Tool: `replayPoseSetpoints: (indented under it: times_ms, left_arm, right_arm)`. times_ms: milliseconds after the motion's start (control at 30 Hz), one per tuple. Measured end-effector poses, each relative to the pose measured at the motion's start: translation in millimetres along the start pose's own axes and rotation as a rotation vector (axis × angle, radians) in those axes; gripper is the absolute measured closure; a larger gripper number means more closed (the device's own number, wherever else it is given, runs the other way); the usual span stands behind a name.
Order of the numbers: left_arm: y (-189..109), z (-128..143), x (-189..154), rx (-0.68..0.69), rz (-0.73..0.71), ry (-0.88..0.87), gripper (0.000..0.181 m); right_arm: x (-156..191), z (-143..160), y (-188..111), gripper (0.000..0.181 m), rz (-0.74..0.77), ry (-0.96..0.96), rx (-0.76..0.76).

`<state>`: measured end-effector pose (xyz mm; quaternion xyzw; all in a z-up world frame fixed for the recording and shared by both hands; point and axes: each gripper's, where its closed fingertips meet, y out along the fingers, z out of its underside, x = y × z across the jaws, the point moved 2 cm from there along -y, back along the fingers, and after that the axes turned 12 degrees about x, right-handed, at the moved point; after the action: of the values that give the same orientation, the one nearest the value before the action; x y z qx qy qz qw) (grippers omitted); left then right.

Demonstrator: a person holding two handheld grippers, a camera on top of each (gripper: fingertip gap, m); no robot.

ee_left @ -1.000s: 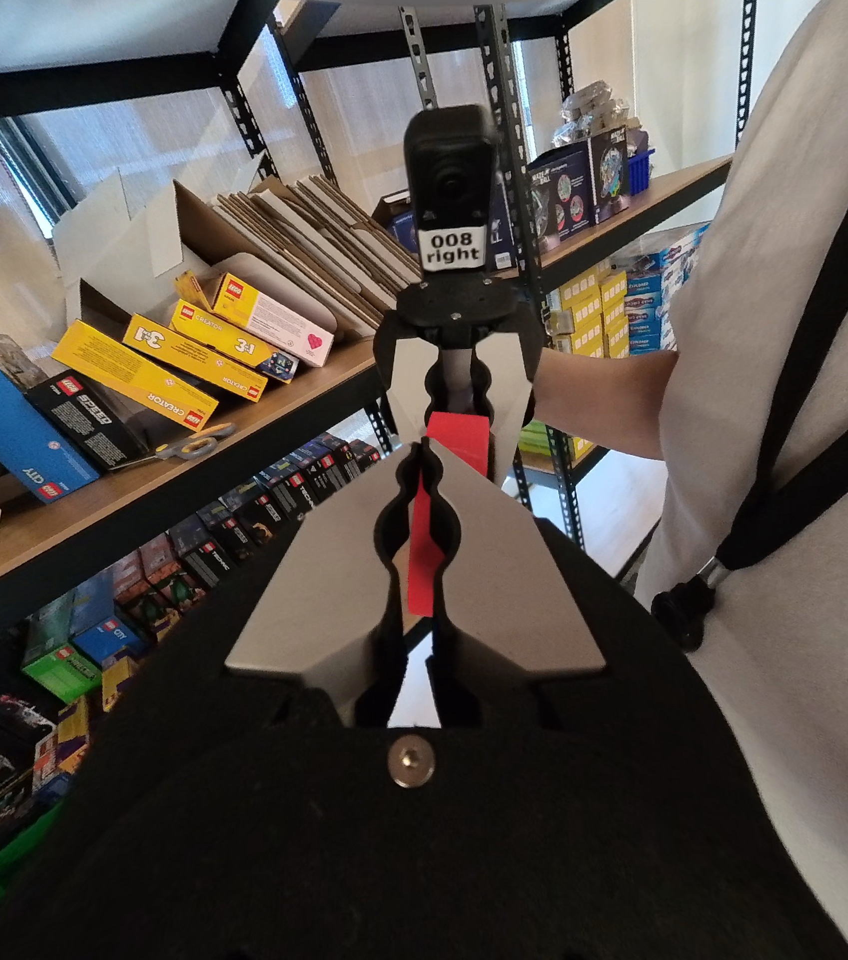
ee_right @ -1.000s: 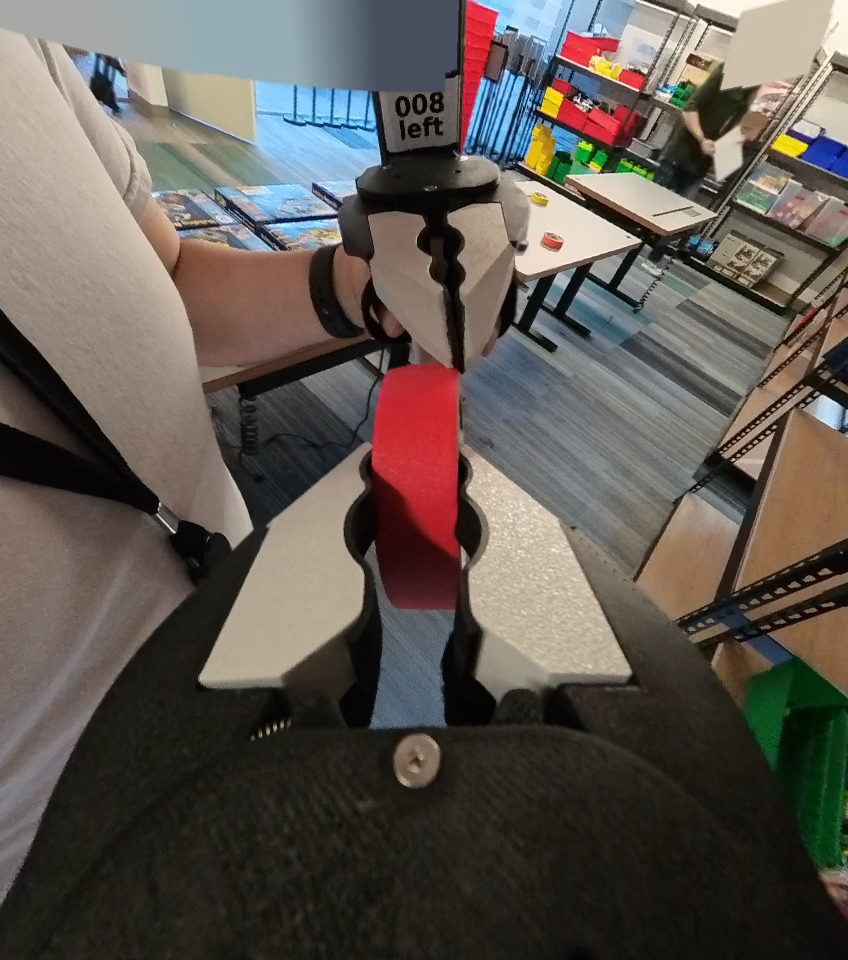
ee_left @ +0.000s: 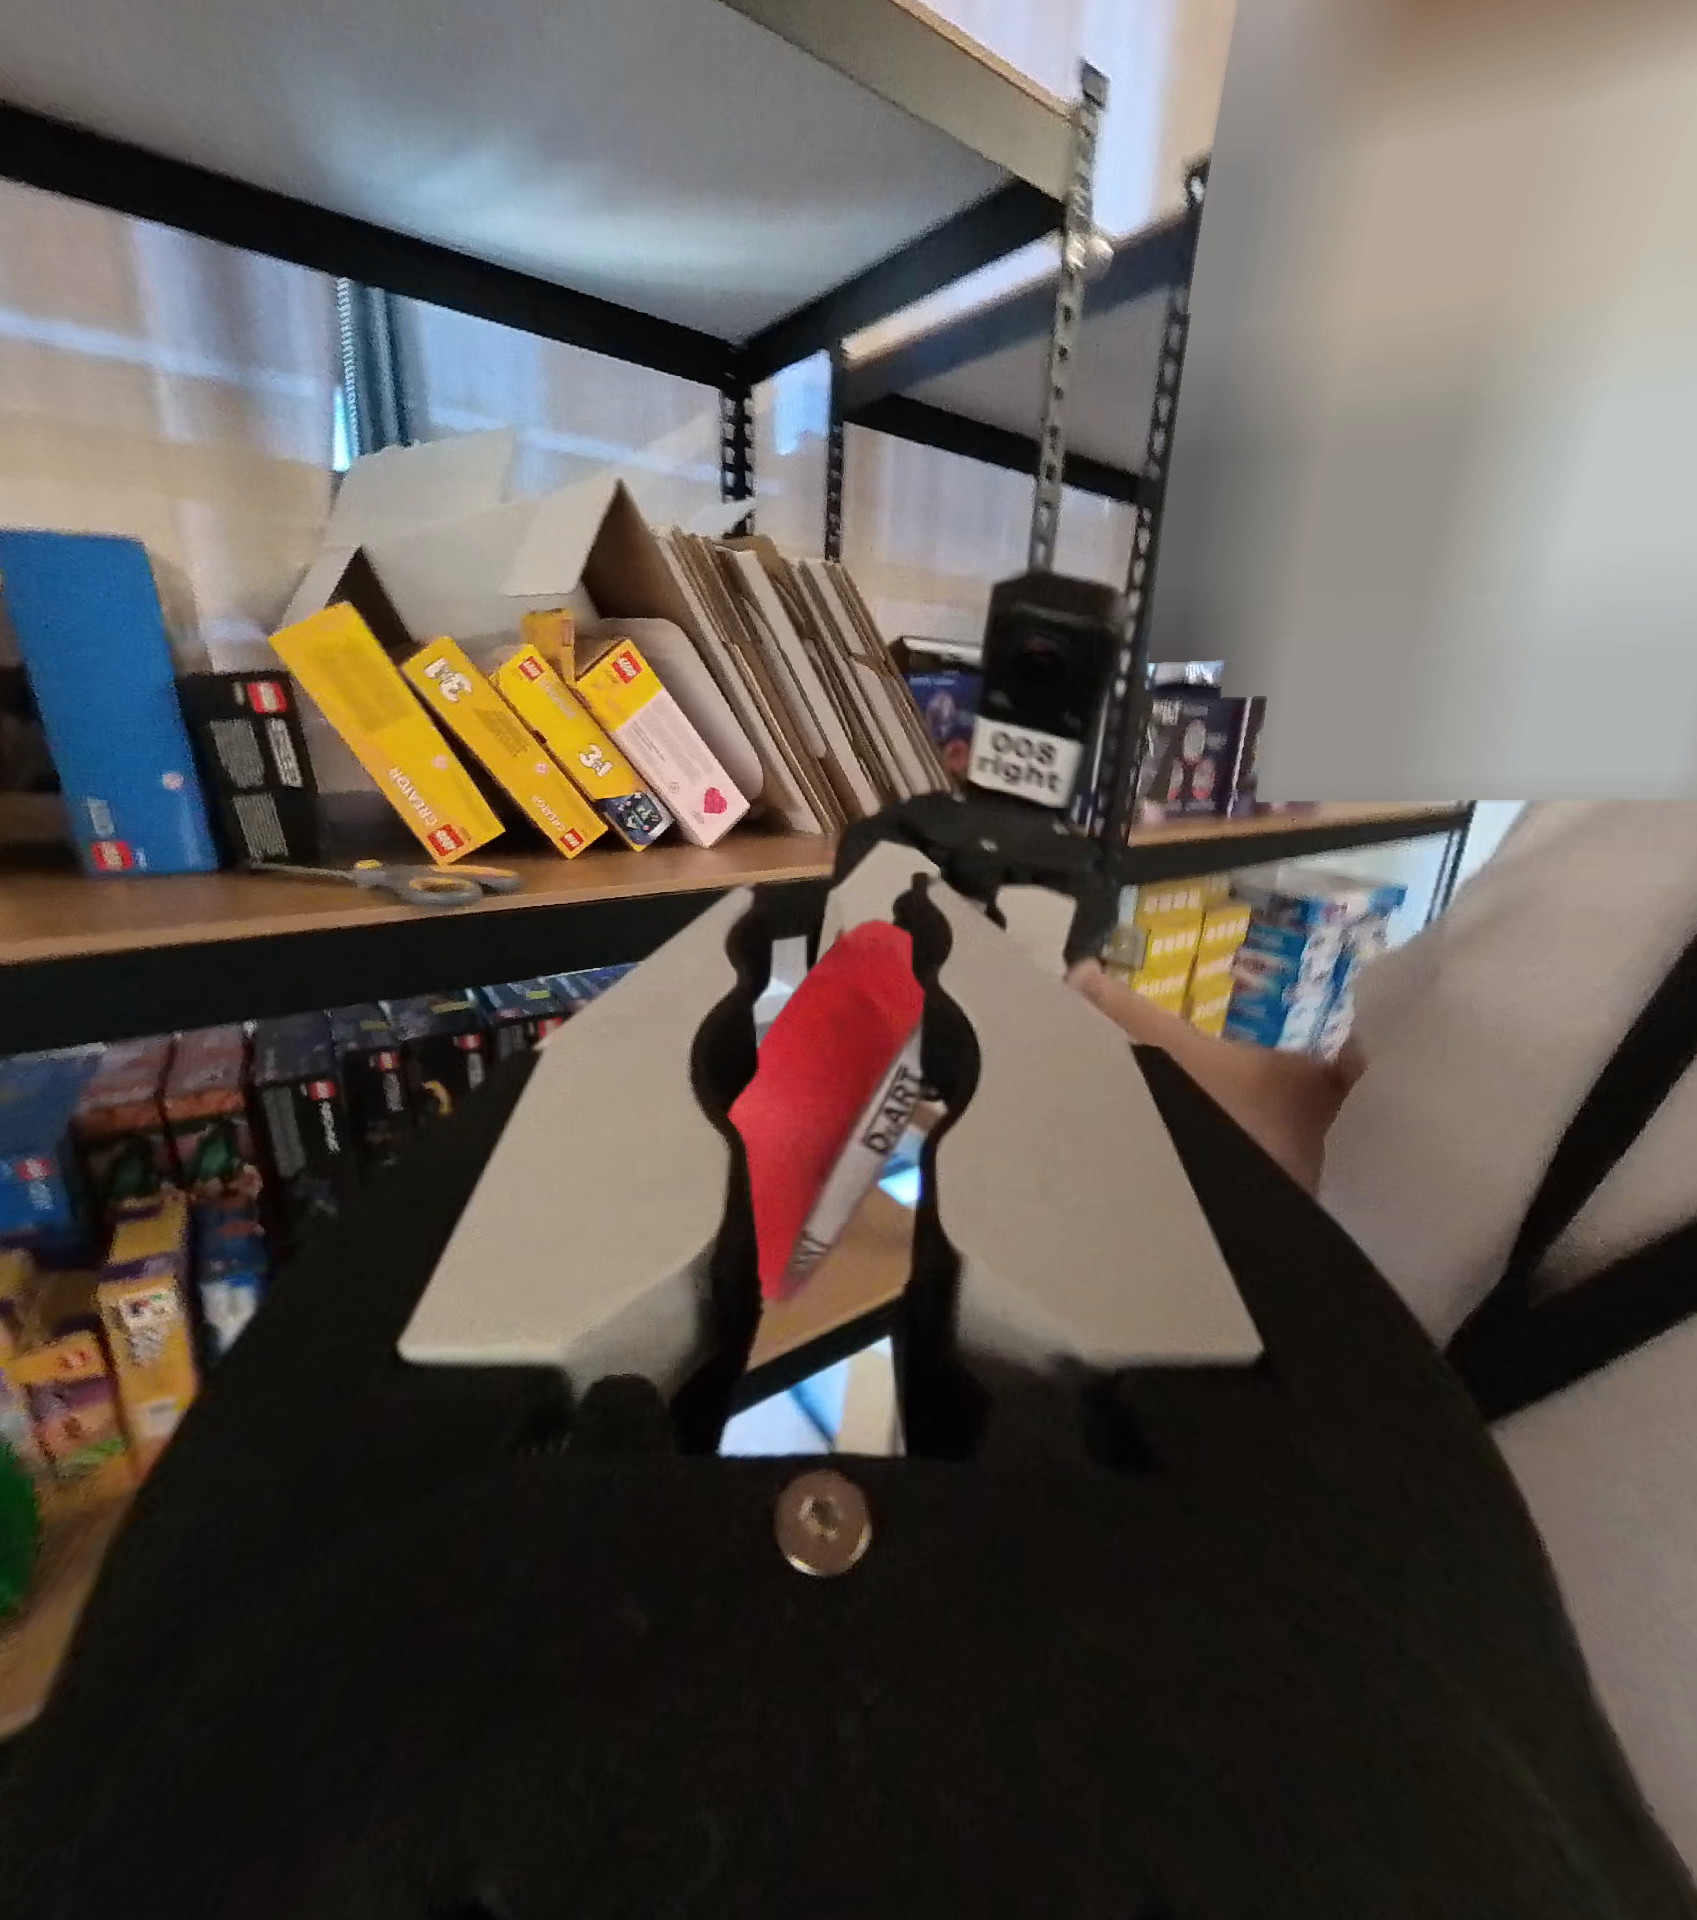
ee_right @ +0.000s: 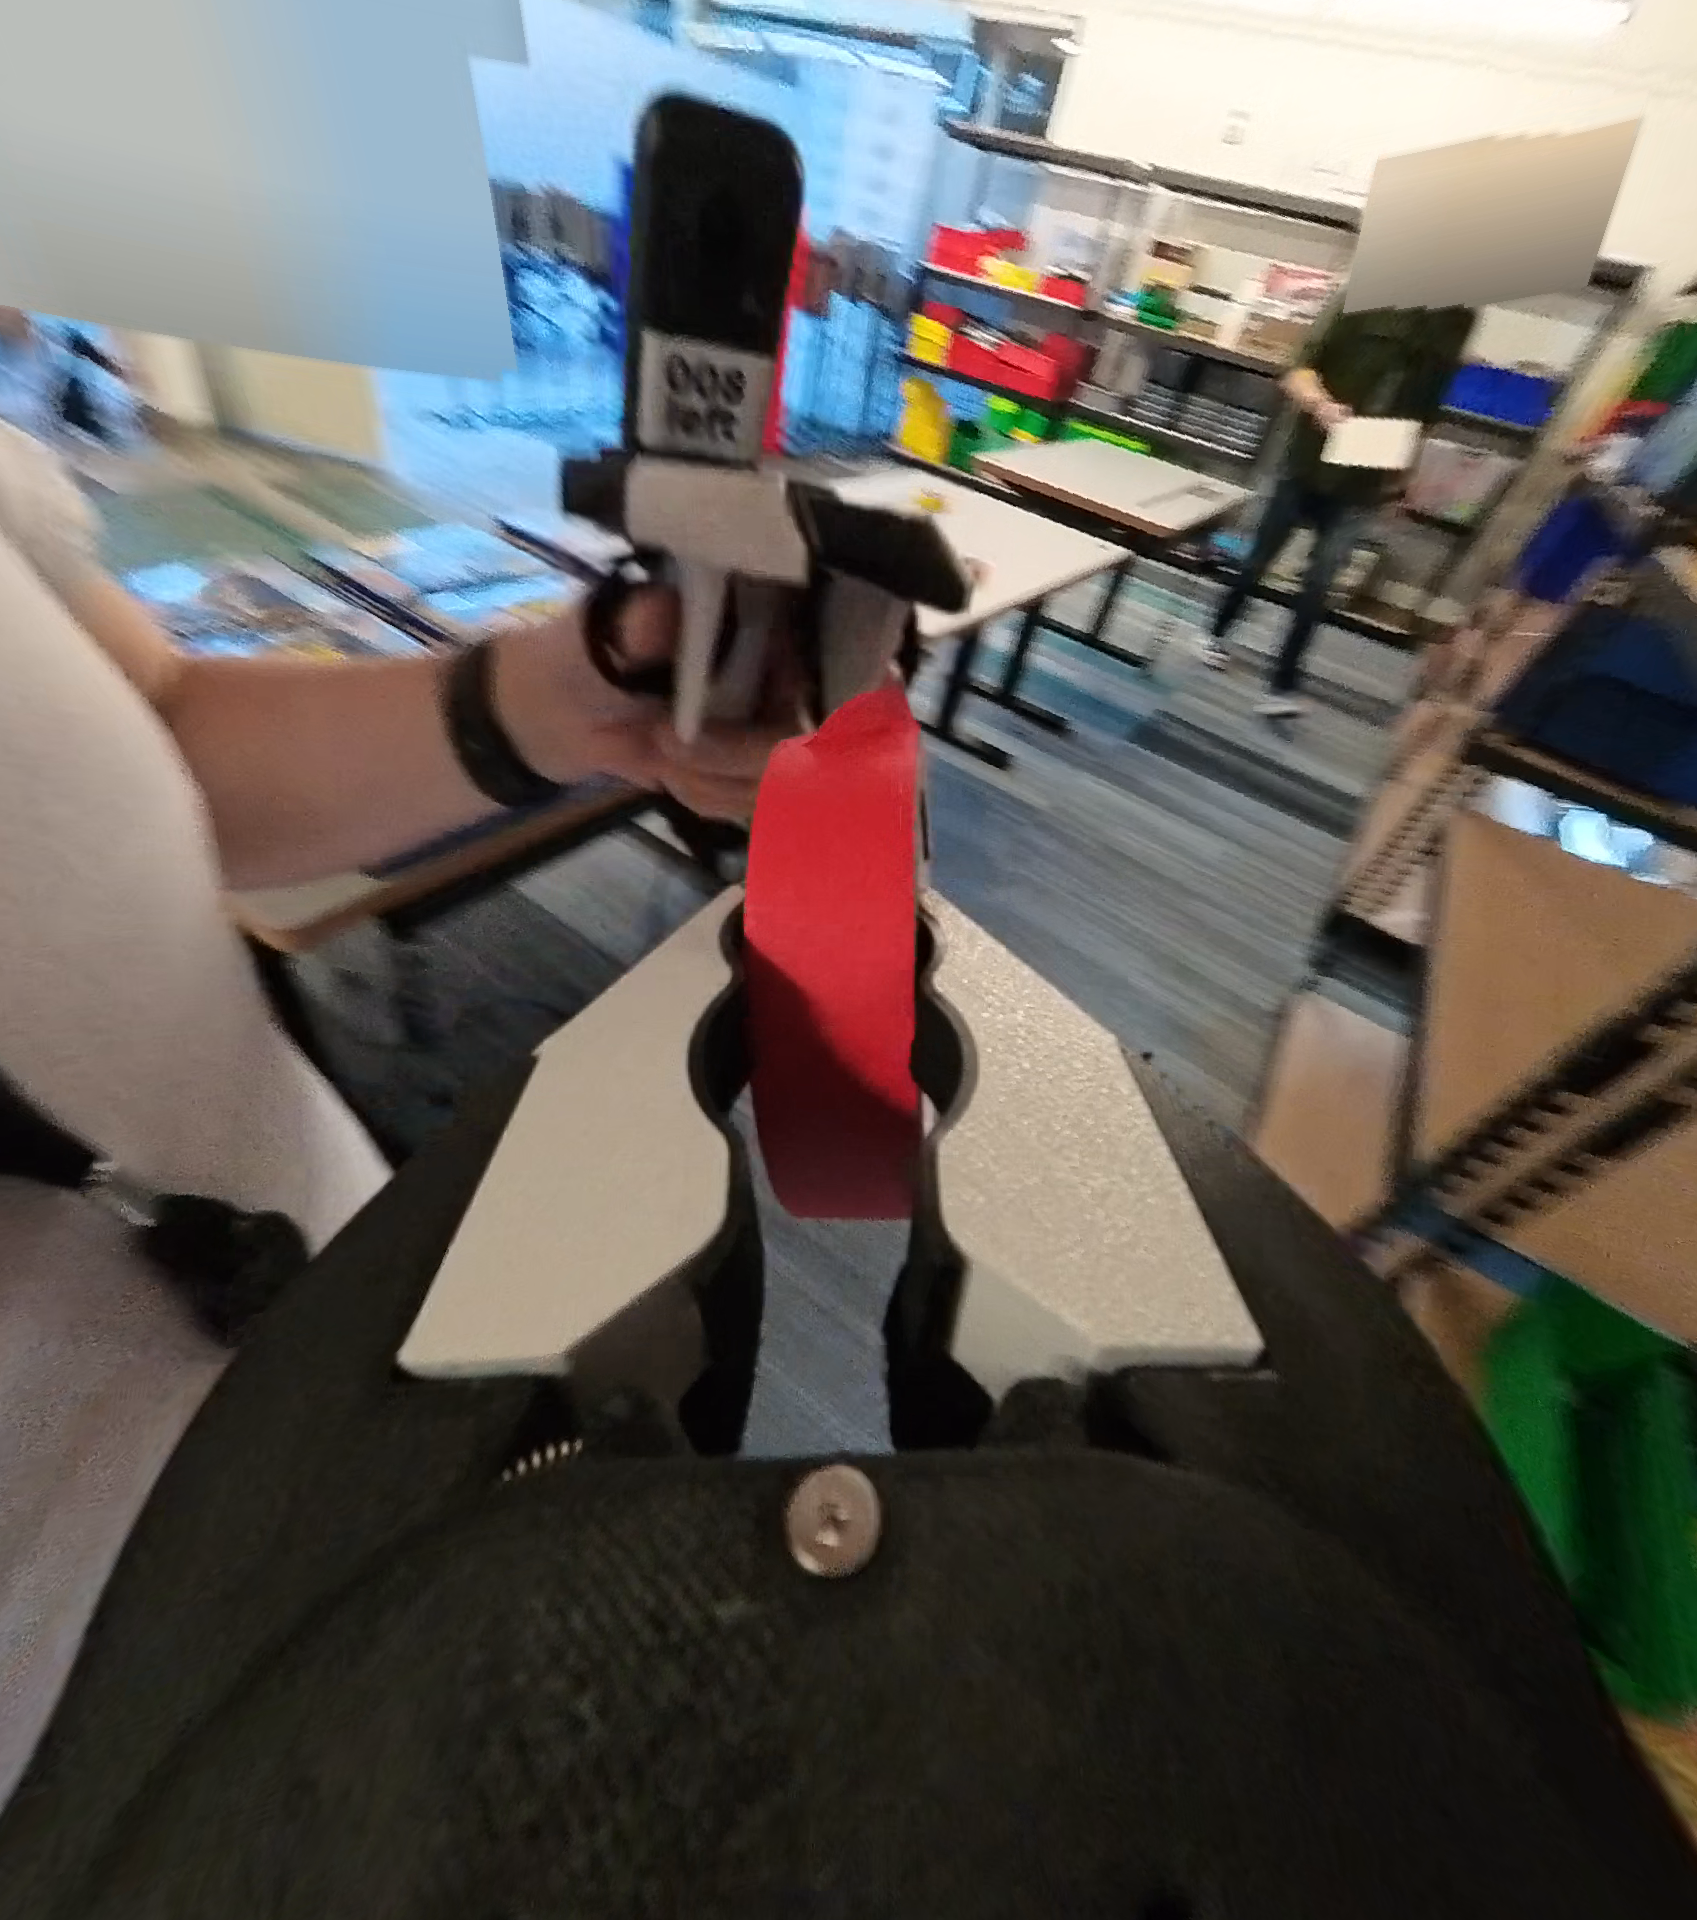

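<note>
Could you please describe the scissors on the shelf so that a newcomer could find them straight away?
Look at the wooden shelf of the black metal rack in the left wrist view, the level holding the leaning yellow boxes. The scissors lie flat near its front edge, just before those boxes. They alone are flat metal with grey and yellow handles; everything nearby is cardboard.

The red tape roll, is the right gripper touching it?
Touching. In the right wrist view the red tape roll sits between the right gripper's two fingers, pressed by their inner edges on both sides.

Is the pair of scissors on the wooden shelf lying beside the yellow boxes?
Yes: the scissors lie flat before the yellow boxes.
</note>
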<state>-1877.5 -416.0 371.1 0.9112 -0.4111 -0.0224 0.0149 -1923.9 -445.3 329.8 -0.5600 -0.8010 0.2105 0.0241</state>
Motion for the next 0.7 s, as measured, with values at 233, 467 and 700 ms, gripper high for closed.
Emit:
replayPoseSetpoints:
  times_ms: [233, 467, 700]
  left_arm:
    - [4.4, 8.0, 23.1, 0.022, -0.186, -0.235, 0.126]
    - [-2.0, 16.9, 49.3, -0.011, -0.418, -0.312, 0.133]
    - [-25.1, 17.7, 63.9, -0.033, -0.592, -0.311, 0.136]
  right_arm:
    - [-27.0, 7.9, 5.7, 0.158, 0.442, -0.263, 0.171]
    - [-40.6, 3.7, 21.6, 0.157, 0.59, -0.351, 0.183]
    - [-56.1, -2.4, 41.7, 0.158, 0.651, -0.437, 0.185]
